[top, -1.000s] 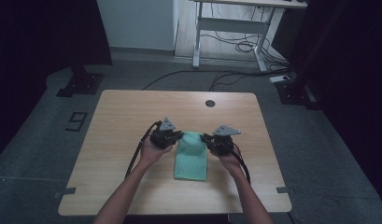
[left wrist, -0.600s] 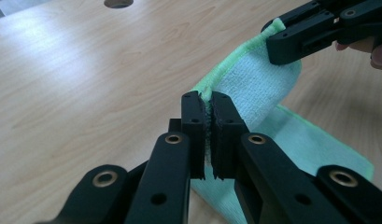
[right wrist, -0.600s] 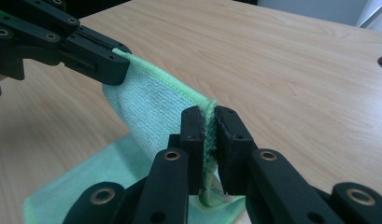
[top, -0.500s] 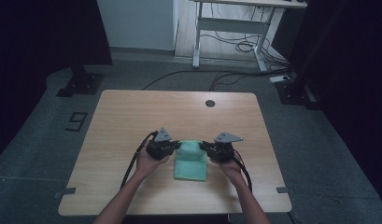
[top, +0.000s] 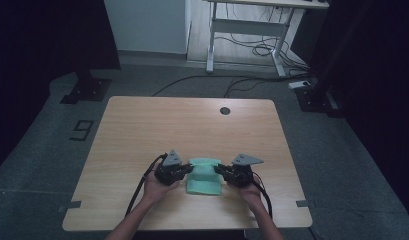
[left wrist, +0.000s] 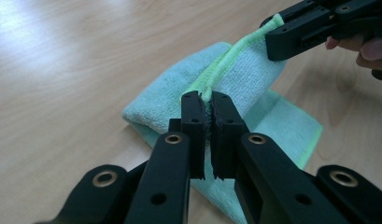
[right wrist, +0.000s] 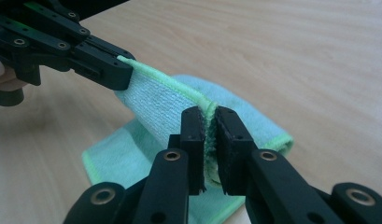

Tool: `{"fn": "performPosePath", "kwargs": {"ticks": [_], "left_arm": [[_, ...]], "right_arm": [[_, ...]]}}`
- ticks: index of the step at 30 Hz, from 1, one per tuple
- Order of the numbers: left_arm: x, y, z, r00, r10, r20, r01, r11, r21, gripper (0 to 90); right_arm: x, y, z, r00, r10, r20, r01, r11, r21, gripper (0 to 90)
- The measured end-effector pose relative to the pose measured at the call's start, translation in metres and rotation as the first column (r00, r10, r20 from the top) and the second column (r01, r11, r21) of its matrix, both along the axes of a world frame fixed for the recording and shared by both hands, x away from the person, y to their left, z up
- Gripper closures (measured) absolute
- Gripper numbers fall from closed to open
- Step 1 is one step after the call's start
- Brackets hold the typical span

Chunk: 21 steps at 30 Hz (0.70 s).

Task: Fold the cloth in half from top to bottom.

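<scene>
A mint-green cloth [top: 204, 183] lies on the wooden table [top: 192, 125] near its front edge, between the two hands. Its raised edge hangs stretched between the two grippers, and the rest lies flat below. My left gripper [top: 188, 171] is shut on one corner of that edge; in the left gripper view the jaws [left wrist: 205, 99] pinch the bright green hem of the cloth [left wrist: 244, 77]. My right gripper [top: 219, 170] is shut on the other corner, where the hem of the cloth [right wrist: 163, 105] runs between its jaws [right wrist: 208, 113]. Each gripper view shows the opposite gripper [left wrist: 291, 32] [right wrist: 109, 65] at the far end of the hem.
A round cable hole [top: 224, 110] sits near the table's back edge. Behind the table stand a white desk frame [top: 247, 35] and loose cables on the floor. A taped mark [top: 81, 131] lies on the floor at the left, and black stand bases flank the table.
Both grippers have come toward the person and a little lower, carrying the cloth's far edge with them. The cloth looks shorter, doubled over itself.
</scene>
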State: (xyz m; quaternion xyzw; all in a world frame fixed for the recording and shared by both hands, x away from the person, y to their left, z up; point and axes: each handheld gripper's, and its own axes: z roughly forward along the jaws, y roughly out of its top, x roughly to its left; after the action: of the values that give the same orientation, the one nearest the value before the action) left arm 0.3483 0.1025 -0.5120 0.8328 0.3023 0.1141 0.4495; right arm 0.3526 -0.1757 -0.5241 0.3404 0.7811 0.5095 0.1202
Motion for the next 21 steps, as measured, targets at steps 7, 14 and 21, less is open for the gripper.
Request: {"fn": "performPosePath", "kwargs": {"ticks": [7, 14, 21], "left_arm": [[-0.024, -0.001, -0.007, 0.9993, -0.03, 0.021, 0.03, 0.9994, 0.017, 84.4], [-0.044, -0.004, -0.014, 0.9971, -0.066, 0.037, 0.064, 0.9968, 0.049, 81.2], [-0.05, 0.003, -0.019, 0.9991, -0.042, 0.011, 0.041, 0.9963, 0.076, 52.5]], "right_arm": [[-0.021, -0.005, -0.009, 0.9995, 0.028, -0.016, -0.028, 0.9996, 0.004, 80.3], [-0.041, -0.009, -0.021, 0.998, 0.054, -0.033, -0.055, 0.9982, -0.026, 77.6], [-0.053, -0.009, -0.018, 0.9974, 0.068, -0.026, -0.069, 0.996, -0.057, 53.8]]}}
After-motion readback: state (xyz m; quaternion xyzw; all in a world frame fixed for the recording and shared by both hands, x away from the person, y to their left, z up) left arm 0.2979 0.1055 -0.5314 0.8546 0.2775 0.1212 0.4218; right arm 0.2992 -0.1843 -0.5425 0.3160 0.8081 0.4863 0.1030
